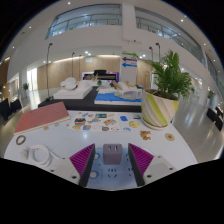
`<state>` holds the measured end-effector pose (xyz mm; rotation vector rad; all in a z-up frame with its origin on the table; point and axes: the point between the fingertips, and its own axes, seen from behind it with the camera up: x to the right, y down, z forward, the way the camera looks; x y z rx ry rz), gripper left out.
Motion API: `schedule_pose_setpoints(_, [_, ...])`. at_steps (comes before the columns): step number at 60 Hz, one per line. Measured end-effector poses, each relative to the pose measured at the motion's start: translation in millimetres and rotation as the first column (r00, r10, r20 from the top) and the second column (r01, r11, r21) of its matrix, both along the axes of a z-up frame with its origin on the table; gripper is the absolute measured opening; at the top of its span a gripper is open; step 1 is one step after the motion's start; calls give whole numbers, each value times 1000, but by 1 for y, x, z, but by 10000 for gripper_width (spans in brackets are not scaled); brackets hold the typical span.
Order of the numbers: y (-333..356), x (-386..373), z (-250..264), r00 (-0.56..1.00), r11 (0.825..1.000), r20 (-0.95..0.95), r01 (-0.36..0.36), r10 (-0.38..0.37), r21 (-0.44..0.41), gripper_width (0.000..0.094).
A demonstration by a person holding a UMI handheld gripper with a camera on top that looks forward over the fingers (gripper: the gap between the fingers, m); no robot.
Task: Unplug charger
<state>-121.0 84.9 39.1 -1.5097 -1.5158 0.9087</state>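
Fingers (111, 160) apart around grey block (113, 152); plant in striped pot (158, 108) beyond.

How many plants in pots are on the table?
1. The potted plant stands at the table's far end, beyond the open jaws and to their right. None other shows.

A round white table (60, 140) is carrying a flat pink book (42, 117), a coiled white cable (40, 155) and a small roll of tape (20, 140). A striped pot holding a green plant (159, 108) is standing on it too, with small scattered items (105, 121) lying between the pot and the book.
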Motion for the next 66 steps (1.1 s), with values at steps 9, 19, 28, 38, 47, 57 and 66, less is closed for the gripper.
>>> schedule_pose_setpoints(9, [-1, -7, -6, 1000, 1000, 9, -19, 19, -4, 261])
schedule_pose_setpoints(19, [-2, -11, 16, 999, 995, -22, -34, 32, -97, 181])
schedule_pose_setpoints(28, [14, -13, 99, 992, 994, -121, -55, 43, -92, 178])
schedule_pose_setpoints(38, [93, 11, 126, 998, 1000, -60, 1, -1, -5, 177])
schedule_pose_setpoints(47, [153, 25, 49, 991, 999, 128, 38, -42, 31, 185])
schedule_pose_setpoints(57, [183, 22, -27, 967, 996, 243, 59, -74, 70, 234])
schedule_pose_setpoints(66, [187, 18, -44, 957, 996, 280, 60, -78, 71, 491])
